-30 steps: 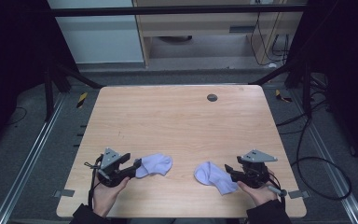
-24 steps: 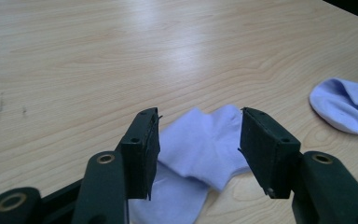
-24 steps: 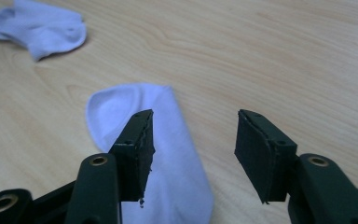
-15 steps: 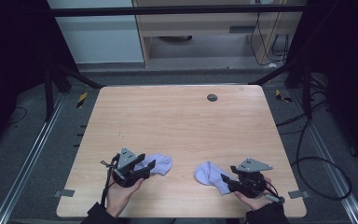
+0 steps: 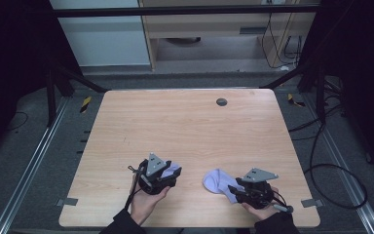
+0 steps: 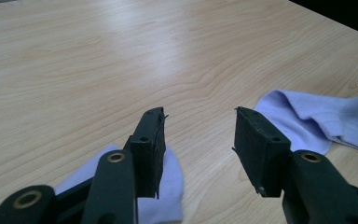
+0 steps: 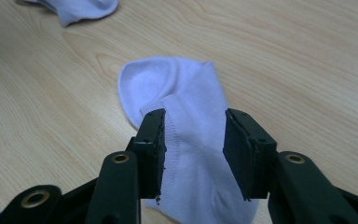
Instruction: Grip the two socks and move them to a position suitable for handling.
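Two pale lilac socks lie flat near the front of the wooden table [image 5: 185, 126]. My left gripper [image 5: 171, 179] points right and lies over the left sock [image 5: 174, 170]. In its own view, the left gripper [image 6: 200, 114] has bare wood between its jaws, with that sock [image 6: 170, 186] under one jaw. The jaws have just been closing and are open. My right gripper [image 5: 233, 191] points left over the right sock [image 5: 216, 179]. Seen from the right gripper [image 7: 195, 116], the jaws straddle the sock [image 7: 186, 88] without pinching it. They have just been closing too.
A dark round grommet [image 5: 221, 102] sits at the far middle of the table. The other sock shows at the right of the left gripper view [image 6: 312, 116] and at the top left of the right gripper view [image 7: 81, 7]. Black frame bars and cables ring the table.
My left gripper has slid right onto the left sock and now covers part of it. The right gripper has stayed about where it was, and its jaws stand narrower over its sock.
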### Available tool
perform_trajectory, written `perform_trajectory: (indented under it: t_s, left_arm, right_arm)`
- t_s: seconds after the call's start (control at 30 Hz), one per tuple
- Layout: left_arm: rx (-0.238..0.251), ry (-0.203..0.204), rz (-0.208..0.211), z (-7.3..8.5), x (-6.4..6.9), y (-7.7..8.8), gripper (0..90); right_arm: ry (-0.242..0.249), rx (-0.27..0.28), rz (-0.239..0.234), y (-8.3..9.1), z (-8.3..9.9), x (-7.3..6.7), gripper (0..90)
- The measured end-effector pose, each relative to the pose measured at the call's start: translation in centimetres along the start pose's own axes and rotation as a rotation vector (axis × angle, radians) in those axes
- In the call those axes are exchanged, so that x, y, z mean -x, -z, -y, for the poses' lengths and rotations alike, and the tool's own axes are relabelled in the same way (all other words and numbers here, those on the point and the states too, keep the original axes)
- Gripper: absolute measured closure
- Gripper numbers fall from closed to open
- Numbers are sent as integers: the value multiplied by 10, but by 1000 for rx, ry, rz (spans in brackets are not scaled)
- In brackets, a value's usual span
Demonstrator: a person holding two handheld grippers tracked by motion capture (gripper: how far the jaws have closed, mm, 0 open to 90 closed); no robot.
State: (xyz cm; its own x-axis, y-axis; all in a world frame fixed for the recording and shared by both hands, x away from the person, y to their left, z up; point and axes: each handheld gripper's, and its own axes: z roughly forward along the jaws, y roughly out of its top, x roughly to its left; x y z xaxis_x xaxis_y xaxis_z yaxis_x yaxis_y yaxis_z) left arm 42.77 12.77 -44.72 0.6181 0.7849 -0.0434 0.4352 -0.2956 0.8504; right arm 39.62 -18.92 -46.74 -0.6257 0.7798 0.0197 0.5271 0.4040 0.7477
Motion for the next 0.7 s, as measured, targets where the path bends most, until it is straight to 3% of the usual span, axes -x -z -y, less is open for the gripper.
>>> perform_trajectory:
  t_s: [0.33, 0.7]
  left_arm:
    - [-44, -42, 33, 0, 23, -26, 565]
    - [-82, -58, 64, 3, 44, -51, 611]
  right_arm:
    - [12, -38, -28, -6, 4, -2, 633]
    - [22, -76, -53, -10, 9, -6, 651]
